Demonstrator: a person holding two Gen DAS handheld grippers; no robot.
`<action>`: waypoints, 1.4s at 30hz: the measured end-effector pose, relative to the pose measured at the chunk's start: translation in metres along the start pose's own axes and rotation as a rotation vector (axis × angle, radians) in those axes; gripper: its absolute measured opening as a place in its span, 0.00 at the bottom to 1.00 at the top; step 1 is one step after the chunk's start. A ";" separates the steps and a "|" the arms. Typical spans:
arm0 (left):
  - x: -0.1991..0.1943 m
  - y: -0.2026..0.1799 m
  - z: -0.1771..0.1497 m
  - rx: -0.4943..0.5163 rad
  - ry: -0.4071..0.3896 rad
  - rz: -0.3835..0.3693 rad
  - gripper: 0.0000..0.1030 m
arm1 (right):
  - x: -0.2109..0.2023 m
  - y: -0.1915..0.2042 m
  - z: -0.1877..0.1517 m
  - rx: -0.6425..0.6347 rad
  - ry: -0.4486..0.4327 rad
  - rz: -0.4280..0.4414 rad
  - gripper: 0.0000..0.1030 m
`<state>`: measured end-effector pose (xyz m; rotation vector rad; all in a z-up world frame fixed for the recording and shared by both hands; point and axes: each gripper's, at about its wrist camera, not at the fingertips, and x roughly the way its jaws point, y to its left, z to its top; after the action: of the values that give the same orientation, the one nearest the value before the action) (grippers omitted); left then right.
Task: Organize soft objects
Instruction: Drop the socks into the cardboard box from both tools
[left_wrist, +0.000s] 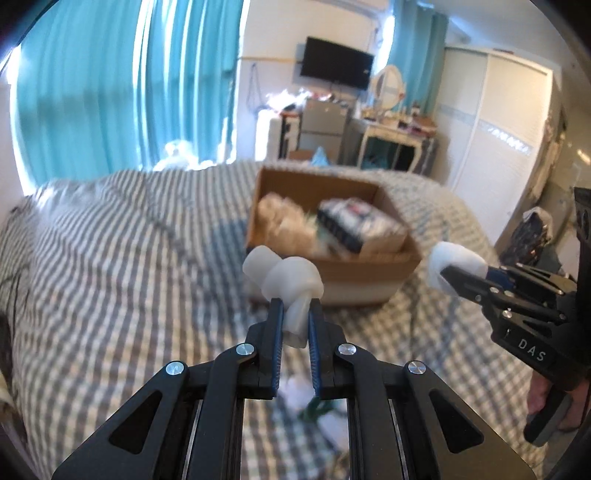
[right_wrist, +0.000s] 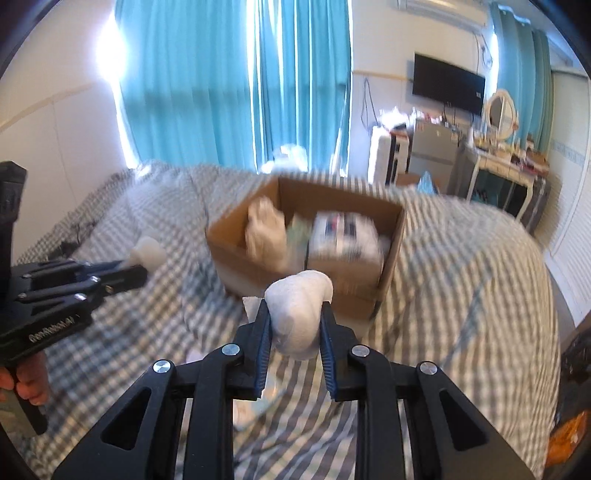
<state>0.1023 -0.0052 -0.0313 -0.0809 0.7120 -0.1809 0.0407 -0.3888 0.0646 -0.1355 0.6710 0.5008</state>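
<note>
Above the striped bed (left_wrist: 110, 258), 2 grippers are each clamping a white bundle: left gripper (left_wrist: 295, 314) holding knotted socks (left_wrist: 288, 277), right gripper (right_wrist: 295, 317) holding rolled socks (right_wrist: 299, 306). Both should be carried fully over the cardboard box (right_wrist: 391, 258) rim before releasing.

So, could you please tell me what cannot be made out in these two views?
- Cardboard box contents: motion-blurred in both wrist views.
- Items on the bed below the left hand-held gripper: blurred, hidden by its fingers.
- Dresser clutter: too small.
</note>
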 end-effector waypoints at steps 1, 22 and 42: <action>-0.001 -0.001 0.008 0.004 -0.010 -0.014 0.12 | -0.003 -0.002 0.010 -0.001 -0.017 0.008 0.22; 0.114 0.008 0.114 0.089 0.000 -0.046 0.16 | 0.101 -0.045 0.132 -0.051 -0.026 0.043 0.22; 0.113 0.024 0.110 0.058 -0.002 -0.023 0.54 | 0.161 -0.056 0.131 0.027 0.035 0.073 0.71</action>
<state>0.2616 -0.0019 -0.0238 -0.0338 0.7032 -0.2233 0.2489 -0.3373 0.0638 -0.0946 0.7189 0.5602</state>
